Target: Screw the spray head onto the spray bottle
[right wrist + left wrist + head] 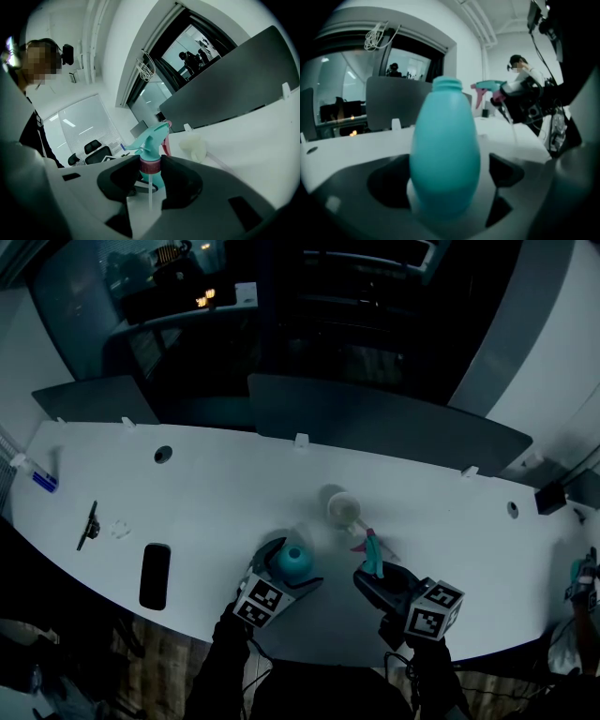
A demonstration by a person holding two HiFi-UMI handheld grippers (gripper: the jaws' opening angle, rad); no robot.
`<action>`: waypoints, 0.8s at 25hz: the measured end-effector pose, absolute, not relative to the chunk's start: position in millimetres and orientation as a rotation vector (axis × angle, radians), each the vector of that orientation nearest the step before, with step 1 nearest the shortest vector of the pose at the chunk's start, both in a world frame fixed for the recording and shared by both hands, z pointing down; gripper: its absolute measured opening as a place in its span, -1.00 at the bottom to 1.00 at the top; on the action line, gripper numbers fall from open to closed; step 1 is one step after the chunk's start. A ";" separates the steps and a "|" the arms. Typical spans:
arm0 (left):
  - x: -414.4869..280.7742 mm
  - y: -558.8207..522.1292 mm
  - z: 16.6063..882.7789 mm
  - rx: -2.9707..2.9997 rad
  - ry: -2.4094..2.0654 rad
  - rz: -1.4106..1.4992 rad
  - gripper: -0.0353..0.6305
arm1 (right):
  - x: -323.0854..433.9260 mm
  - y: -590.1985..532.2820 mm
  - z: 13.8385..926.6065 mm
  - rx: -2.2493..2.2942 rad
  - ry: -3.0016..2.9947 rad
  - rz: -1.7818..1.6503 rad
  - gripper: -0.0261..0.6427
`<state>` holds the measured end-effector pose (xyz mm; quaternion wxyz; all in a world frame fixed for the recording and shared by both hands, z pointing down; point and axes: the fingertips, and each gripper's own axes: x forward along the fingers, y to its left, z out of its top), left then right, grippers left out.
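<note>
A teal egg-shaped spray bottle [294, 561] stands upright on the white table [216, 502], its threaded neck open at the top. My left gripper [289, 568] is open around the bottle [445, 150]; both dark jaws stand clear of its sides. To its right, my right gripper [375, 574] is shut on the teal spray head [370, 552]. In the right gripper view the jaws clamp the head's pink collar [150, 165], the nozzle and trigger point away from me, and the thin dip tube [150, 194] hangs below. The spray head [487, 86] hovers beyond the bottle's neck.
A whitish translucent cup-like thing [342, 509] lies just beyond the two grippers. A black phone [155, 576] and a black clip [88, 526] lie to the left, near the table's front edge. Dark partition panels [375, 423] line the far edge.
</note>
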<state>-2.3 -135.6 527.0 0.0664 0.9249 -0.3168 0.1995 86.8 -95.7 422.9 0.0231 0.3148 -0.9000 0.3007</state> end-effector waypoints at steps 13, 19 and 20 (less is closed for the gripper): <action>41.5 -96.7 528.8 2.864 -0.770 0.654 0.34 | 93.1 -100.9 339.8 1.023 -2.950 0.584 -0.49; 64.7 -81.1 529.5 2.872 -0.751 0.635 0.34 | 65.1 -92.2 282.2 0.866 -3.041 0.302 -0.49; 64.8 -81.1 529.7 2.871 -0.754 0.636 0.34 | 60.8 -90.0 280.0 0.842 -3.040 0.276 -0.49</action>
